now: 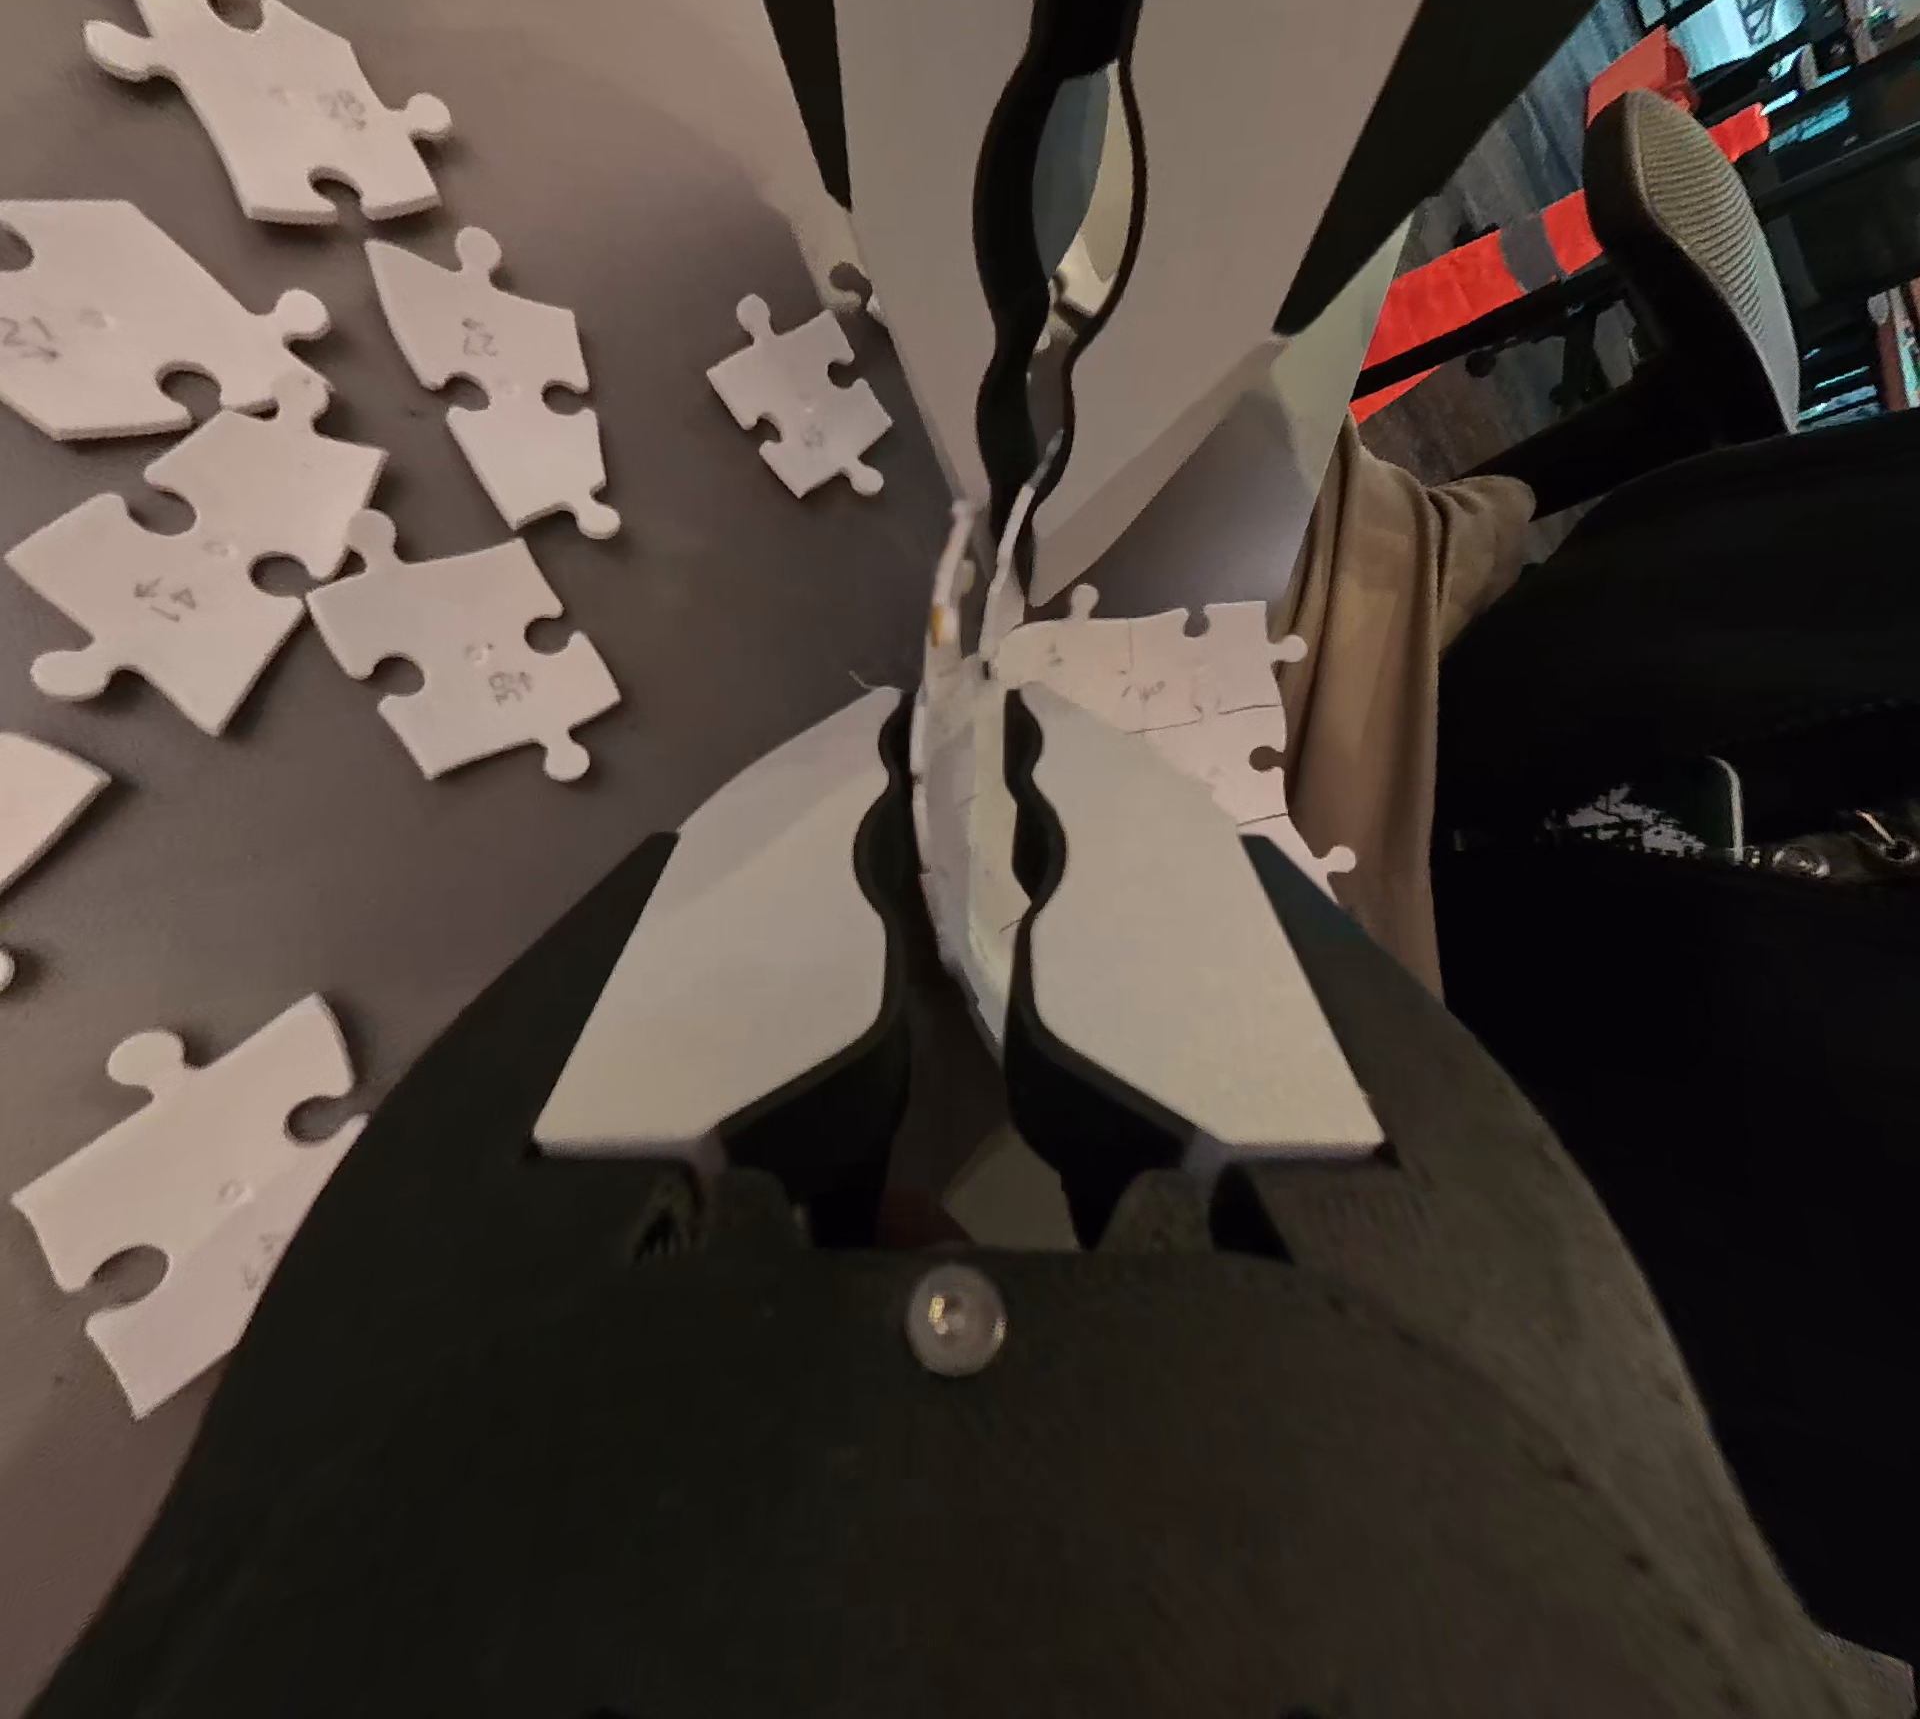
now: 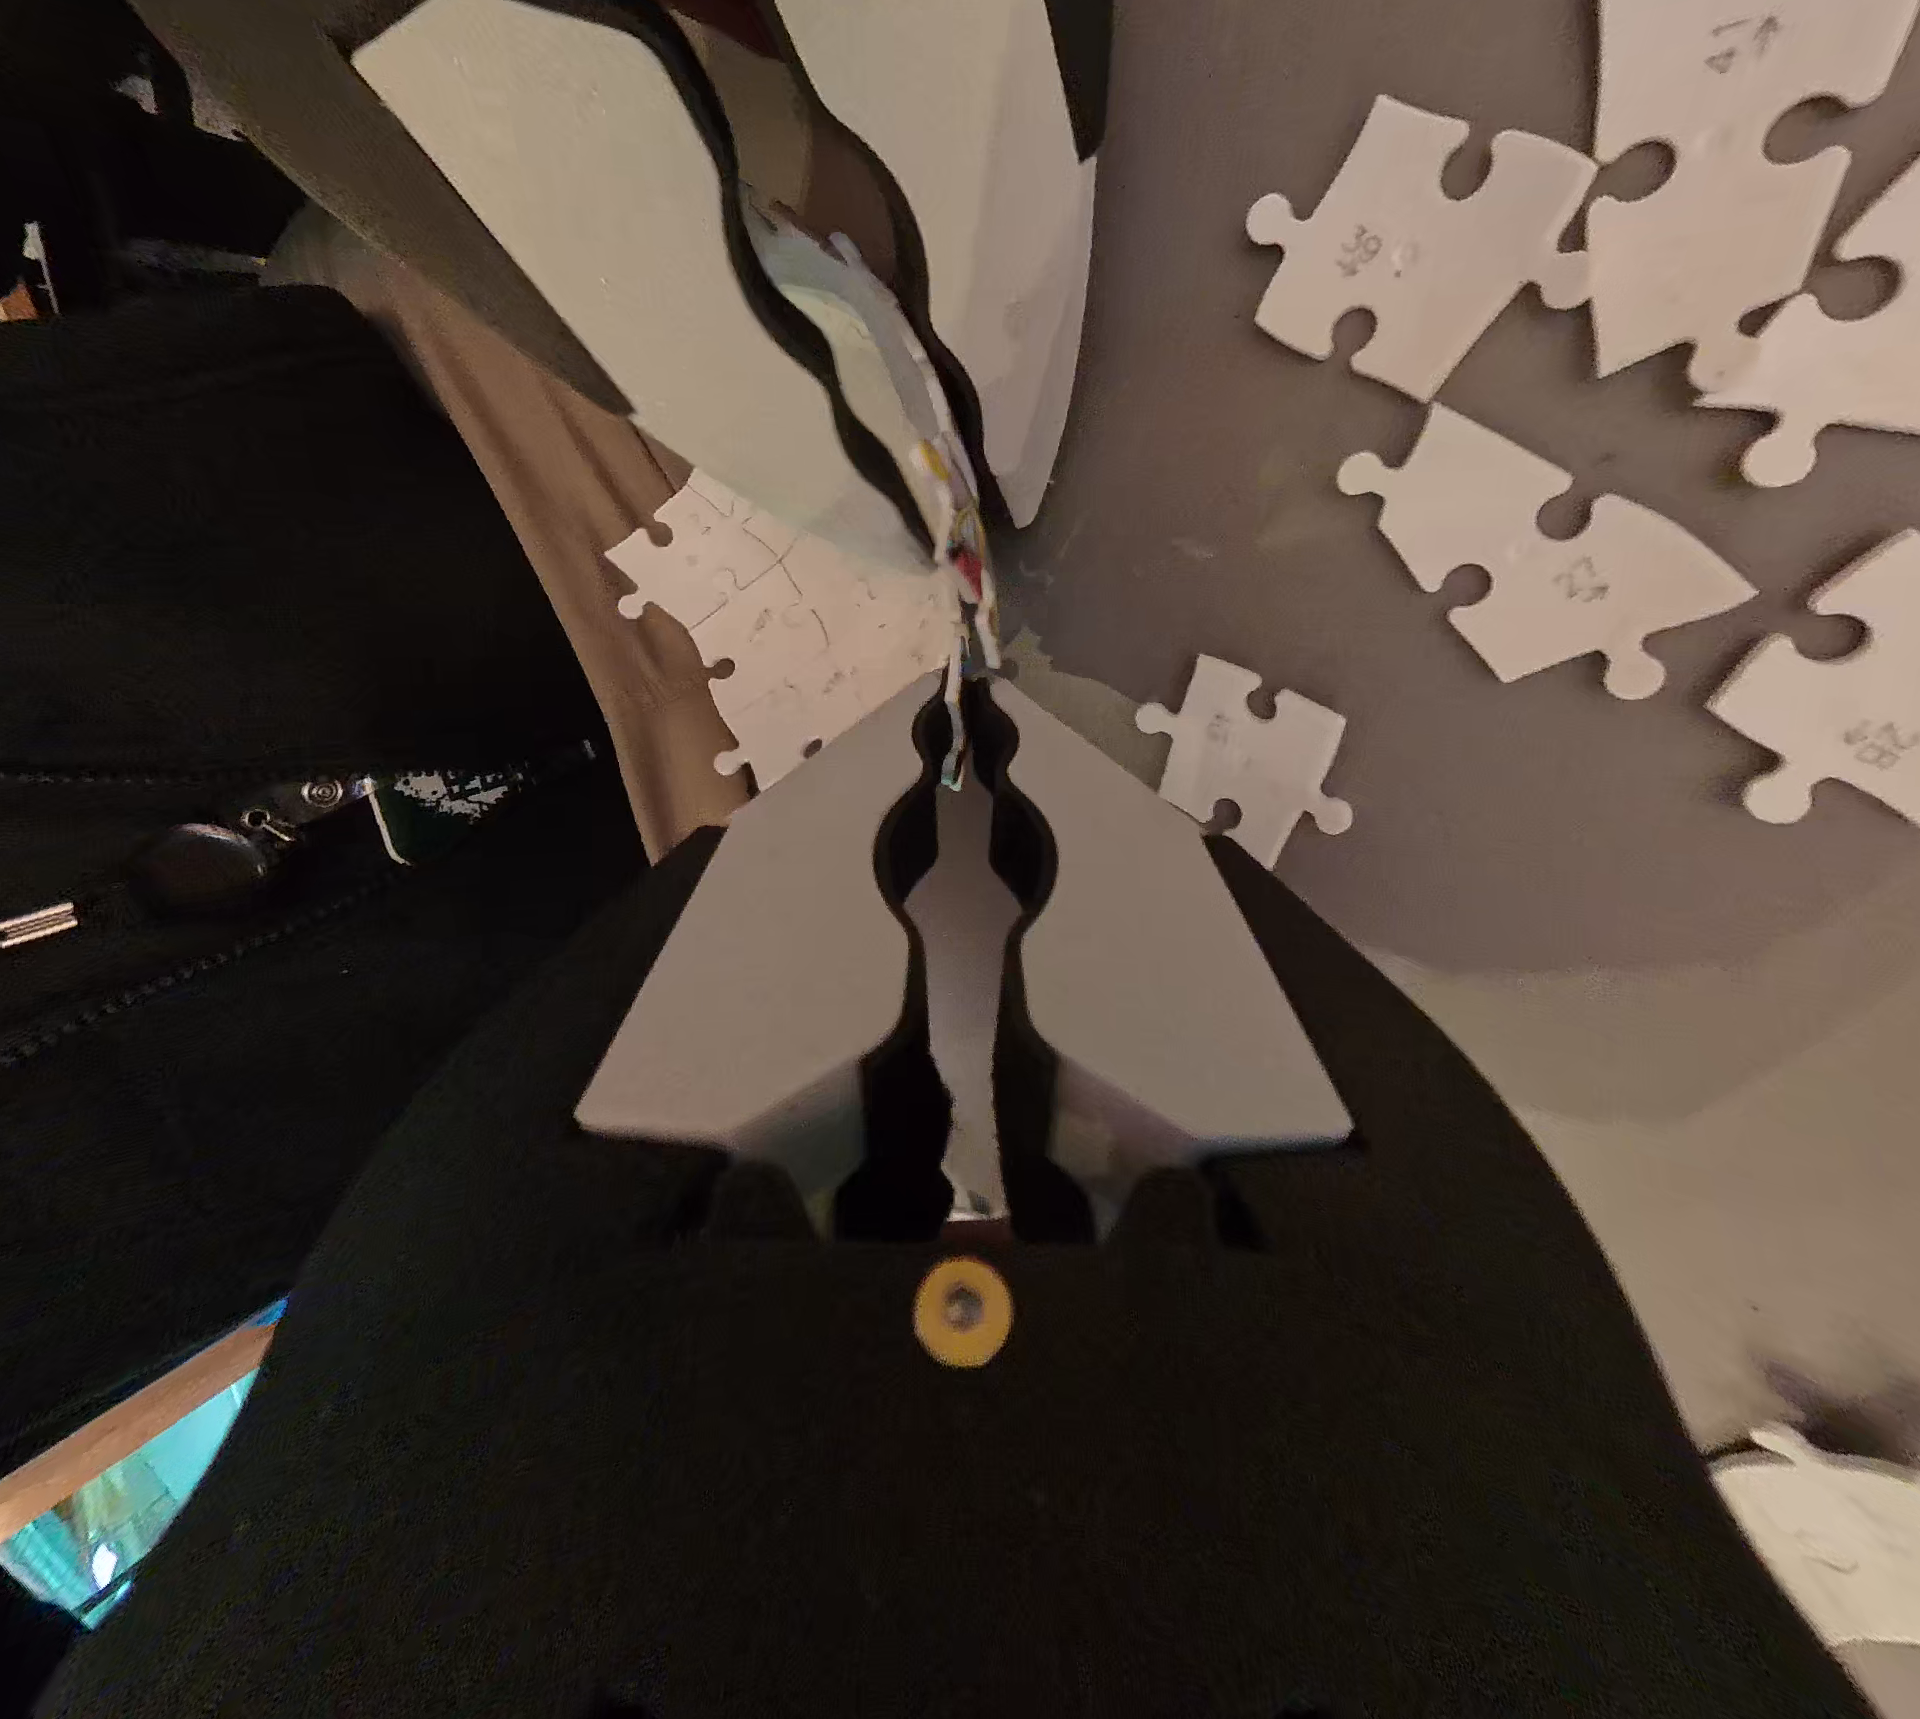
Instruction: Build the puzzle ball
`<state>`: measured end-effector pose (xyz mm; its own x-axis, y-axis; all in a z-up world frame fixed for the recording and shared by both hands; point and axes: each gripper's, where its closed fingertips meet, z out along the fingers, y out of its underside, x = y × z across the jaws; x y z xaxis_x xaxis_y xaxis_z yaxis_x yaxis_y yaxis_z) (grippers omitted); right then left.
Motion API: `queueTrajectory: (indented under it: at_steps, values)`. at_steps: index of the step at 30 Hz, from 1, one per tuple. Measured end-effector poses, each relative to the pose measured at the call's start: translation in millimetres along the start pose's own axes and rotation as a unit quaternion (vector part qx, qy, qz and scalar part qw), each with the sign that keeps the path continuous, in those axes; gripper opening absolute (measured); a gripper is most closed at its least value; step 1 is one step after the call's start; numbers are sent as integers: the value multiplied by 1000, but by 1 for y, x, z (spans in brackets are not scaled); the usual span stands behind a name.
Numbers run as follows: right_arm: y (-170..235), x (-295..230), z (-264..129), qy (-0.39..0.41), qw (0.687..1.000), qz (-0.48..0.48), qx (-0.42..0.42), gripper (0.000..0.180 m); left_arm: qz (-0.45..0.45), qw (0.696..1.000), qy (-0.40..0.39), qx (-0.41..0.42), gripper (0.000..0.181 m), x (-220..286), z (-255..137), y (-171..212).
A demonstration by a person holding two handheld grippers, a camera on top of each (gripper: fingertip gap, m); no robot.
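My left gripper [image 1: 961,734] pinches the joined section [image 1: 1164,693]; my right gripper [image 2: 971,713] pinches the new piece [image 2: 961,630]. I should align tabs squarely before pressing.

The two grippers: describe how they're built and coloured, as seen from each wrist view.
The left gripper has a matte black body, a silvery round stud at its centre, and two pale grey wedge-shaped fingers lined with wavy black pads. The right gripper is built the same, but its stud is ringed in yellow.
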<state>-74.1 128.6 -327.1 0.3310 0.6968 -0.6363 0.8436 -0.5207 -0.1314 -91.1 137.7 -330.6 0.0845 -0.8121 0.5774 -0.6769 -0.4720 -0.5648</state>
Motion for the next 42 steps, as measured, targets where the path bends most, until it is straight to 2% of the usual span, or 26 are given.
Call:
queueTrajectory:
  at_steps: [2, 21, 27, 42]
  values:
    - [2, -2, 1, -4, 1000, 2, -9, 0, -1, 1000, -6, -6, 10, -1, 1, 1]
    - [-1, 3, 0, 2, 997, 71, 31, 1, -28, 999, -32, 18, 6, -3, -2, -5]
    - [-5, 3, -1, 7, 996, 73, 54, 8, -29, 999, -26, 31, 6, -1, -4, -8]
    - [-9, -1, 2, -6, 992, 90, 88, 1, -27, 999, -31, 31, 6, -1, -3, -9]
